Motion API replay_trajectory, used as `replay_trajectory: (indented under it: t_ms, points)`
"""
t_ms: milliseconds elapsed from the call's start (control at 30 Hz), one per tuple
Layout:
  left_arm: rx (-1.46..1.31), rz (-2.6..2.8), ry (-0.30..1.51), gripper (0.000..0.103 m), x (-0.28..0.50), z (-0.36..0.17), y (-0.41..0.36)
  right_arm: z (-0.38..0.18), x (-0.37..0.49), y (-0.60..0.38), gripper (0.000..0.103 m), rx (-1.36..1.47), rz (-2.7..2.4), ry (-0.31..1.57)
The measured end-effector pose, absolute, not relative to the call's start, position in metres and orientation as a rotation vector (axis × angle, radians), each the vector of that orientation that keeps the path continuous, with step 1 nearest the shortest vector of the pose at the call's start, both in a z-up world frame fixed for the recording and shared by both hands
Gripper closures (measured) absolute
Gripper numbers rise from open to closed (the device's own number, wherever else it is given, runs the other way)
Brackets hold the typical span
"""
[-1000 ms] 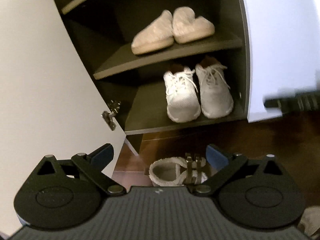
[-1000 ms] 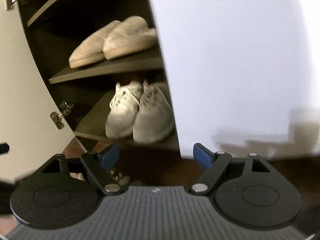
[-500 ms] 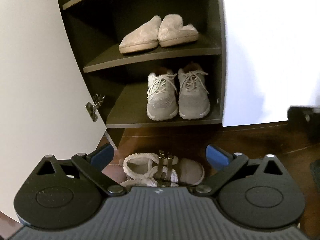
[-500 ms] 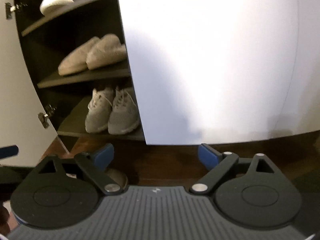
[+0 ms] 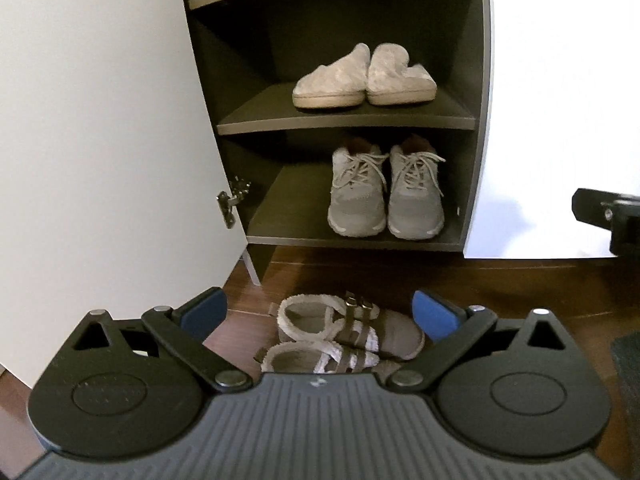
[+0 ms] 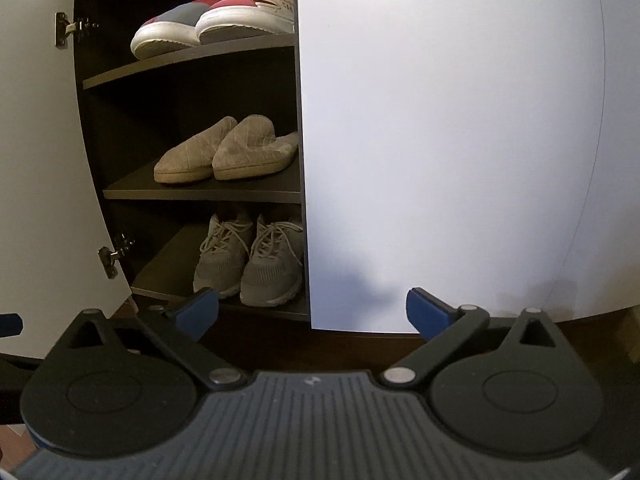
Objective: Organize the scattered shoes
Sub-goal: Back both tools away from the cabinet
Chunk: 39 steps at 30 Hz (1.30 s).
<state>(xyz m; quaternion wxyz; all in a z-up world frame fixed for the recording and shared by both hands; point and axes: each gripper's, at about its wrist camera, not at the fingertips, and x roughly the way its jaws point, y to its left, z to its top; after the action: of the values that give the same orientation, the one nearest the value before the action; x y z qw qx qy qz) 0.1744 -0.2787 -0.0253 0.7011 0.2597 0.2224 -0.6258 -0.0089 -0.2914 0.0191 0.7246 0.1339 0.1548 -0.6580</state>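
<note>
Both my grippers have pulled back from the cabinet (image 5: 476, 80) since a second ago; more floor and a 3rd shelf now show. My left gripper (image 5: 320, 312) hangs with fingers spread wide, nothing between them. My right gripper (image 6: 312, 312) is likewise spread and empty.

On the near floor (image 5: 520, 280), dark glossy wood planks, lie 2 fleece-lined sandals (image 5: 348, 334) with brown buckled straps, side by side, toes pointing right. Bottom shelf: 2 grey knit sneakers (image 5: 386, 196), laced, toes toward me. Middle shelf: 2 beige fuzzy slippers (image 5: 360, 78), rounded, touching. Top shelf: 2 red-and-grey slip-ons (image 6: 212, 24) with white soles. Shelves dark matte board. White smooth door (image 5: 100, 120) swung open at left, metal hinge (image 5: 232, 200); closed white door (image 6: 440, 140) at right.
</note>
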Motion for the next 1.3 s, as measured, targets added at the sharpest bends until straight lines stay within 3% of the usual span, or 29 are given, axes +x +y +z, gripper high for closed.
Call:
replay_trajectory:
  t_ms: [1033, 1233, 1300]
  points:
    - [0.623, -1.347, 0.510, 0.002, 0.179, -0.041, -0.295, 0.006, -0.005, -0.307, 0.002, 0.277, -1.422, 0.384]
    - [0.587, -1.262, 0.493, 0.002, 0.206, -0.044, -0.308, 0.016, 0.029, -0.340, 0.015, 0.132, -1.317, 0.350]
    - [0.586, -1.243, 0.486, 0.002, 0.212, -0.049, -0.313, 0.023, 0.050, -0.371, 0.028, 0.101, -1.288, 0.343]
